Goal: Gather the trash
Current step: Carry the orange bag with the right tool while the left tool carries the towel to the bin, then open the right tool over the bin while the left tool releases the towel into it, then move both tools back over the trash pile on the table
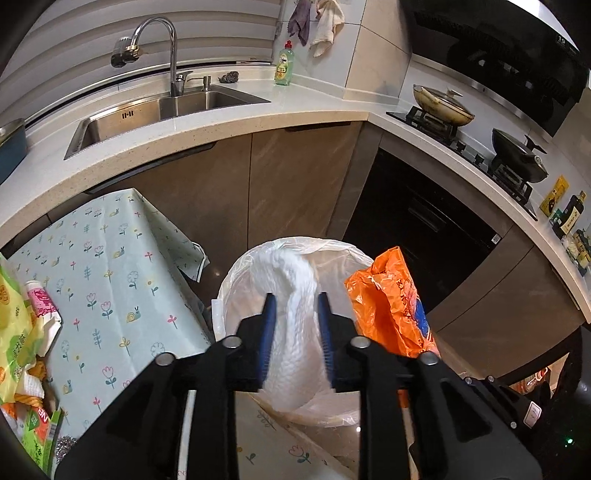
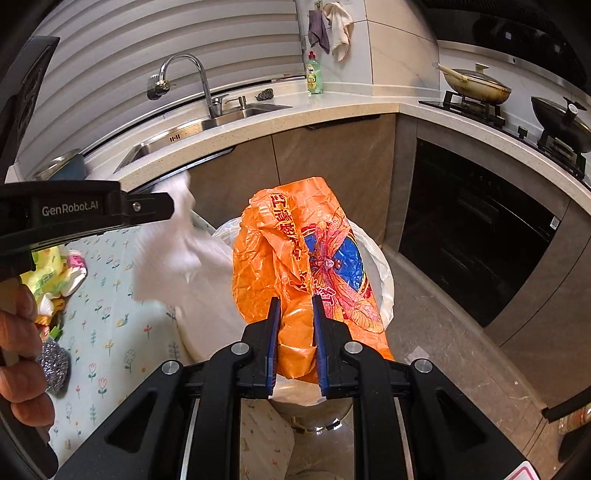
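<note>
Our left tool (image 1: pixel 296 295) stands spread around a soft white crumpled paper towel (image 1: pixel 295 332) over the white-lined trash bin (image 1: pixel 236 280). Our right tool (image 2: pixel 295 301) pinches a light, slippery orange plastic bag (image 2: pixel 295 258); bunched folds probably grip best.

Kitchen count, by kind

Two hand-held grippers: left (image 1: pixel 295 295), right (image 2: pixel 295 299). One orange bag (image 2: pixel 306 258), one white tissue (image 1: pixel 295 295), one lined bin (image 1: pixel 236 280). One sink (image 1: pixel 147 118), one tap (image 1: pixel 162 44), one soap bottle (image 1: pixel 284 64), two hanging cloths (image 1: pixel 301 18) (image 1: pixel 328 22), two pans (image 1: pixel 443 103) (image 1: pixel 521 155) on the stove. One scourer (image 2: pixel 55 365). Wrappers on the cloth-covered surface (image 1: pixel 110 280): perhaps four, too bunched to count.
</note>
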`<state>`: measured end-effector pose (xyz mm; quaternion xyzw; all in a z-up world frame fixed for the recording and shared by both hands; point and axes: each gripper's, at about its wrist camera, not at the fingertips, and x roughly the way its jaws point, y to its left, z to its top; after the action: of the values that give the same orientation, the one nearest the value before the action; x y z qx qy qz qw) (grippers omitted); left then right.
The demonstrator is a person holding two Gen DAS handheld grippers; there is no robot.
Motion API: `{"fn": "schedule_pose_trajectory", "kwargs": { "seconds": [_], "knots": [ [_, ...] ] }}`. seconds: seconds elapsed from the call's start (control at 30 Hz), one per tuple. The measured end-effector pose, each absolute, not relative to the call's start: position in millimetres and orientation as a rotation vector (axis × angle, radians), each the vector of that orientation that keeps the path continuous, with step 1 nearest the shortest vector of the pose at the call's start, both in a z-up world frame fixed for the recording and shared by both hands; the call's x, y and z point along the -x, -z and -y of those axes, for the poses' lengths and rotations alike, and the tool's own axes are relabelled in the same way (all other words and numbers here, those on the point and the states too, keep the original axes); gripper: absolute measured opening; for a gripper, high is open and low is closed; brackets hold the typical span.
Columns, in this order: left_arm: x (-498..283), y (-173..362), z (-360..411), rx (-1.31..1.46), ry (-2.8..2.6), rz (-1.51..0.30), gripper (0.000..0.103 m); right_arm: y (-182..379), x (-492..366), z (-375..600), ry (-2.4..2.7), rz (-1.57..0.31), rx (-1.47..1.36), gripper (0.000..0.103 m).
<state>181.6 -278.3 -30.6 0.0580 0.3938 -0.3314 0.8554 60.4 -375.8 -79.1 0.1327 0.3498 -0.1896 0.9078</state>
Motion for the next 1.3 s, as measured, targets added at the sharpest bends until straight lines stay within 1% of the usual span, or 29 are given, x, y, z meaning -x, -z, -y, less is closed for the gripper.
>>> {"fn": "schedule_pose_trajectory", "kwargs": {
  "seconds": [0.03, 0.1, 0.47, 0.5, 0.57, 0.6, 0.63, 0.7, 0.73, 0.87, 0.93, 1.0, 1.3],
  "knots": [
    [-182, 30, 278, -0.12, 0.69, -0.82, 0.042, 80, -63, 376, 0.391, -0.723, -0.272, 0.016],
    [-182, 30, 276, -0.114, 0.685, -0.809, 0.051, 81, -67, 376, 0.392, -0.725, -0.27, 0.016],
    [-190, 34, 255, -0.122, 0.6, -0.804, 0.052, 90, -88, 373, 0.372, -0.742, -0.257, 0.017],
    [-190, 34, 251, -0.12, 0.587, -0.803, 0.052, 90, -90, 373, 0.372, -0.742, -0.254, 0.018],
    [-192, 34, 242, -0.111, 0.563, -0.804, 0.056, 90, -93, 371, 0.376, -0.739, -0.251, 0.029],
    [-193, 34, 238, -0.108, 0.55, -0.802, 0.06, 88, -93, 370, 0.382, -0.733, -0.25, 0.039],
    [-193, 34, 234, -0.106, 0.537, -0.798, 0.062, 87, -94, 368, 0.384, -0.726, -0.248, 0.046],
    [-194, 32, 225, -0.104, 0.508, -0.787, 0.065, 83, -95, 364, 0.383, -0.715, -0.244, 0.05],
    [-193, 31, 220, -0.102, 0.495, -0.784, 0.068, 81, -95, 362, 0.379, -0.711, -0.24, 0.051],
    [-191, 25, 200, -0.08, 0.451, -0.769, 0.069, 68, -97, 349, 0.357, -0.691, -0.218, 0.053],
    [-189, 22, 188, -0.072, 0.429, -0.761, 0.072, 60, -97, 341, 0.349, -0.673, -0.201, 0.058],
    [-186, 16, 174, -0.063, 0.406, -0.749, 0.074, 52, -97, 333, 0.335, -0.66, -0.193, 0.058],
    [-174, 0, 96, -0.006, 0.264, -0.728, 0.074, 19, -92, 278, 0.232, -0.608, -0.17, 0.06]
  ]
}}
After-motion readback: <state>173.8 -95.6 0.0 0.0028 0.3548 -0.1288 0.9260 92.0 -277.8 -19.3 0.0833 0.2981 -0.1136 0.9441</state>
